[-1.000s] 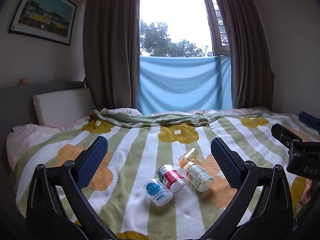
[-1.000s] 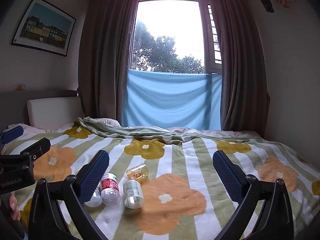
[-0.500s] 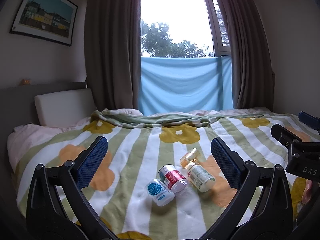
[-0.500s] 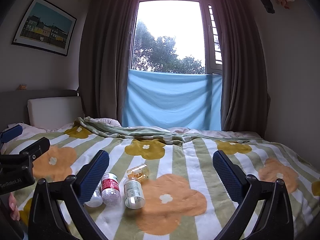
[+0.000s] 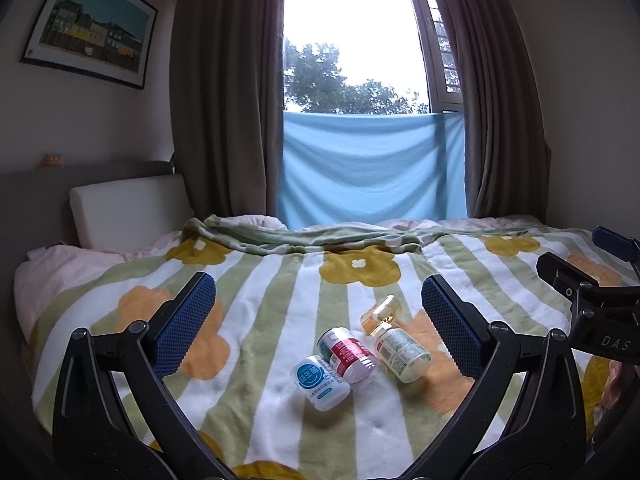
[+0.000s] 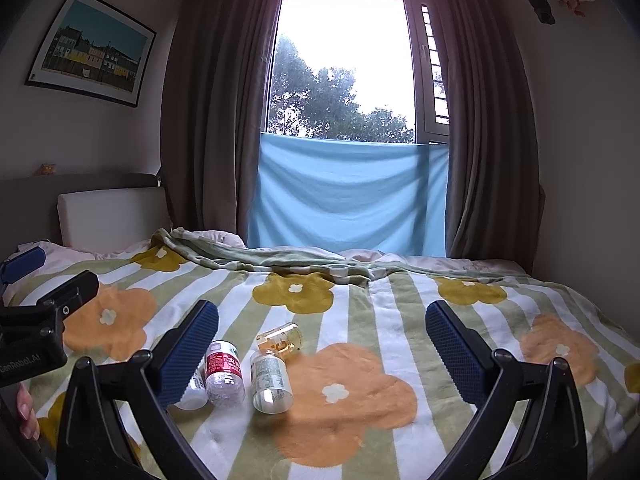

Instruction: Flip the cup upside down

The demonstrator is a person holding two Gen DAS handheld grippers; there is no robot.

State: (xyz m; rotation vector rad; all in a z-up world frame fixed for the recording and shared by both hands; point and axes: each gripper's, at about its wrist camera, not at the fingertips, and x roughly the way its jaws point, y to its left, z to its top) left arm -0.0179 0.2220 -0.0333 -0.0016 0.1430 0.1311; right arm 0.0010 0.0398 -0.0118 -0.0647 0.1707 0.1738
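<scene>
Striped blanket (image 5: 280, 400), bottles (image 5: 344, 356) lying sideways

The bottles (image 5: 362, 354) sit slightly lower in the left wrist view.

Both wrist views sit low over the striped floral blanket (image 5: 280, 280), facing the far window (image 6: 344, 68); both share the small plastic bottles lying together (image 5: 352, 356), nearer in the left view.

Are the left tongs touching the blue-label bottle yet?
Apart. The left wrist view shows the left tongs open above the blanket, with the blue-label bottle lying untouched between them.
</scene>
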